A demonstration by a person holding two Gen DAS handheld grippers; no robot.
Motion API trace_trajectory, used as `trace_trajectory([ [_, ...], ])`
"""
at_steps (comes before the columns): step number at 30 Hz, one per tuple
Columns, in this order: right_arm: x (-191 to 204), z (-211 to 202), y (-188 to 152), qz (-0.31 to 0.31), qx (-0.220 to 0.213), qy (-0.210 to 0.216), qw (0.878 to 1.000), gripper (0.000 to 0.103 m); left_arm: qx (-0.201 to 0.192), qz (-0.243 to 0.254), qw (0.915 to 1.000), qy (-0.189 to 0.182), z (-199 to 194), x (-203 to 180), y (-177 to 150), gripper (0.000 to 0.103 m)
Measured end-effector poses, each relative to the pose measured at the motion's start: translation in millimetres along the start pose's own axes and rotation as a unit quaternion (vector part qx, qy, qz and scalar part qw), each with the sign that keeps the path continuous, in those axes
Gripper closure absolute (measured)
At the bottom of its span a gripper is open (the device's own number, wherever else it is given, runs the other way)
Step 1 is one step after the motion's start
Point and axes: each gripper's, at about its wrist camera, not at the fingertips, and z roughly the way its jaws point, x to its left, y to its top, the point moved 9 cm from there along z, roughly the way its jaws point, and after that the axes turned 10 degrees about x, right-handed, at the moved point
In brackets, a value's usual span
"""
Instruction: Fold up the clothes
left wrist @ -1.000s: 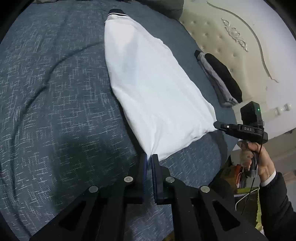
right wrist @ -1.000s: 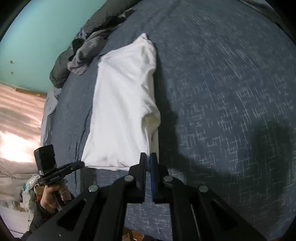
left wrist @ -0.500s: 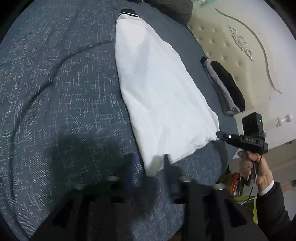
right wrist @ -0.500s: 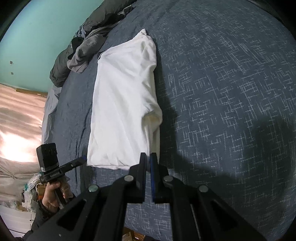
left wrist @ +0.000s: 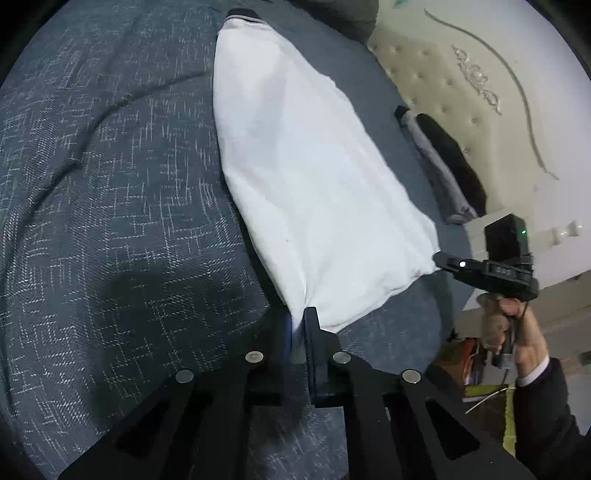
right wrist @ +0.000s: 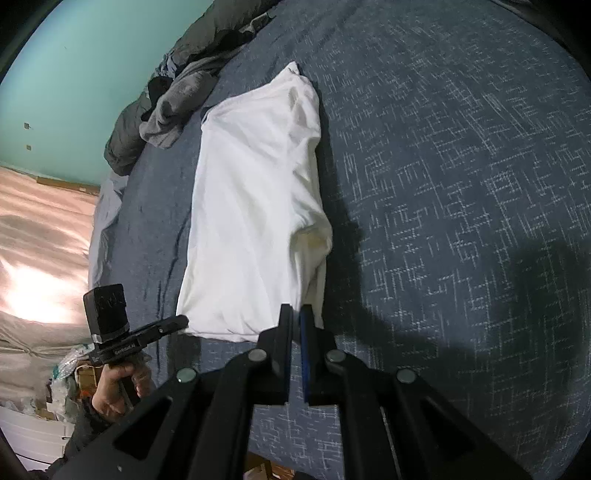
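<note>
Lying flat on the blue bed [left wrist: 110, 229], long and narrow, with sleeves tucked in: a white shirt [left wrist: 303, 177]. Pointing away toward the far end, its dark-edged collar [left wrist: 242, 16]. Nipped tight at one near hem corner by the left gripper [left wrist: 297, 325], fingers [left wrist: 314, 332] pressed together on the cloth. Nipped the same way at the other near hem corner by the right gripper [right wrist: 295, 317], fingers [right wrist: 282, 325] pinched on the white edge. Seen from the right camera too, the left gripper's tip at the hem corner, gripped by a hand [right wrist: 118, 387]. Seen from the left camera, the right gripper's tip touching its corner, held by a hand [left wrist: 517, 328] in a dark sleeve [left wrist: 546, 413]. Resting by the cream headboard [left wrist: 461, 92], a folded stack of grey and black clothes [left wrist: 443, 162]. Heaped at the far bed edge by the teal wall [right wrist: 81, 66], a grey pile [right wrist: 170, 107].
</note>
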Motion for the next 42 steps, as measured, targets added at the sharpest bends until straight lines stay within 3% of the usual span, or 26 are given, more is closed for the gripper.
trace_trajectory([
  [6, -2, 11, -7, -0.002, 0.029, -0.006, 1.000, 0.098, 0.002, 0.003, 1.0000, 0.003, -5, 6, 0, 0.097],
  [14, -8, 11, -3, 0.017, 0.031, -0.001, 0.999, 0.098, 0.001, -0.009, 1.0000, 0.002, -7, 16, -3, 0.097],
  [16, -10, 11, 1, 0.027, 0.027, 0.008, 0.999, 0.091, -0.007, -0.012, 0.9999, -0.001, -11, 17, -1, 0.096],
  [18, -12, 12, 4, 0.035, 0.023, -0.002, 0.999, 0.061, -0.013, -0.014, 0.9998, -0.004, -13, 18, 1, 0.094],
  [19, -12, 13, 5, 0.034, 0.024, -0.007, 0.999, 0.060, -0.015, -0.013, 0.9998, -0.004, -14, 17, 2, 0.090],
  [20, -12, 15, 6, 0.032, 0.025, -0.011, 0.999, 0.060, -0.015, -0.012, 0.9998, -0.003, -14, 17, 2, 0.087],
  [22, -11, 18, 9, 0.026, 0.025, -0.014, 0.999, 0.060, -0.012, -0.014, 0.9998, -0.005, -11, 16, 4, 0.072],
  [24, -9, 22, 12, 0.022, 0.029, -0.019, 0.999, 0.060, -0.009, -0.017, 0.9998, -0.008, -7, 16, 4, 0.069],
  [34, 4, 51, 12, -0.017, 0.066, -0.046, 0.997, 0.058, 0.001, -0.027, 0.9995, -0.015, 10, 17, 7, 0.067],
  [39, 4, 52, 12, -0.021, 0.058, -0.046, 0.997, 0.071, -0.004, -0.027, 0.9995, -0.016, 8, 16, 6, 0.069],
  [42, 8, 52, 10, -0.027, 0.058, -0.051, 0.997, 0.074, -0.004, -0.026, 0.9995, -0.019, 8, 11, 6, 0.069],
])
